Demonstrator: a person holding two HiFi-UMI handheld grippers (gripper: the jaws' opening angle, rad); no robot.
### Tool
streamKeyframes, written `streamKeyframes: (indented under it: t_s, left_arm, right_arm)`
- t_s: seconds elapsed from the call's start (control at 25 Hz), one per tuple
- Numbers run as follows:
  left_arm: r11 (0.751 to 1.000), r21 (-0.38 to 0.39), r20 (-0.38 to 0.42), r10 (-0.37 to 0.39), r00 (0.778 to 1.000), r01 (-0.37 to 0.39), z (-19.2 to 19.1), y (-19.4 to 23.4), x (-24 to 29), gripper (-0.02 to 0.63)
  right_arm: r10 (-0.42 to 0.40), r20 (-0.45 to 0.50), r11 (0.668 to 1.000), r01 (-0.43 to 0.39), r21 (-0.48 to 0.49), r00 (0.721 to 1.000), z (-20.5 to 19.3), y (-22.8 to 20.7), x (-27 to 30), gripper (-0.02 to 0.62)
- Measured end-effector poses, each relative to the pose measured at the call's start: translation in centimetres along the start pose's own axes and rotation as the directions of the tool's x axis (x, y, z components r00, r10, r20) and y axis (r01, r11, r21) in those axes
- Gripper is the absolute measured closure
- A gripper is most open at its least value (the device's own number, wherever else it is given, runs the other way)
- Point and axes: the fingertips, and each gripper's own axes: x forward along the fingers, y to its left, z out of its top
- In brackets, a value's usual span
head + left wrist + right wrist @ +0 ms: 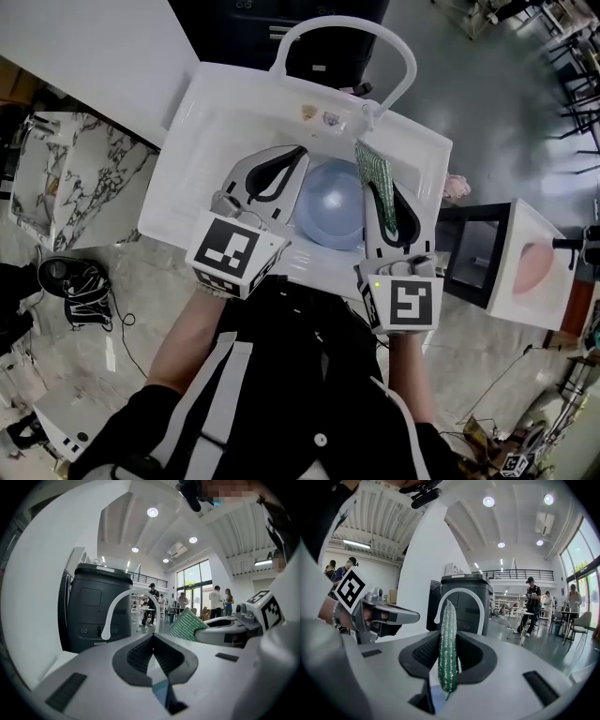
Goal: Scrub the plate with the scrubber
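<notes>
Over the white sink [178, 187]: left claw [302, 153] pressed together beside the blue plate [333, 202]; right claw [382, 192] pinches the green scrubber [448, 648]. Sink stickers [319, 115] too small to read.

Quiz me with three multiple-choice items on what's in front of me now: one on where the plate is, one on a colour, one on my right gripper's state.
1. Where is the plate? A in the white sink; B on the floor; C on the counter.
2. What colour is the scrubber? A yellow; B green; C red.
3. The right gripper is: A open and empty; B shut on the scrubber; C shut on the plate.

Answers: A, the head view shows the blue plate inside the sink's basin; B, its ribbed surface is green; B, the right gripper view shows the scrubber pinched upright between the pads.
</notes>
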Motion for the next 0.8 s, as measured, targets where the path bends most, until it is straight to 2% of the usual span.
streamKeyframes:
  t_s: [0.36,0.8]
  left_arm:
    - [0.999,0.052,-0.012,0.013,1.000,-0.012,-0.36,-0.12,-0.31,0.606]
    - [0.998,0.062,-0.039,0.002,0.999,0.001,-0.79,-0.39,-0.54,0.606]
  right_arm:
    - [-0.010,-0.025,1.000,0.010,-0.006,1.000,-0.35,0.19,-0.25,0.500]
    - [0.020,-0.018,1.000,-0.021,-0.021,1.000,-0.55,0.97,-0.21,0.500]
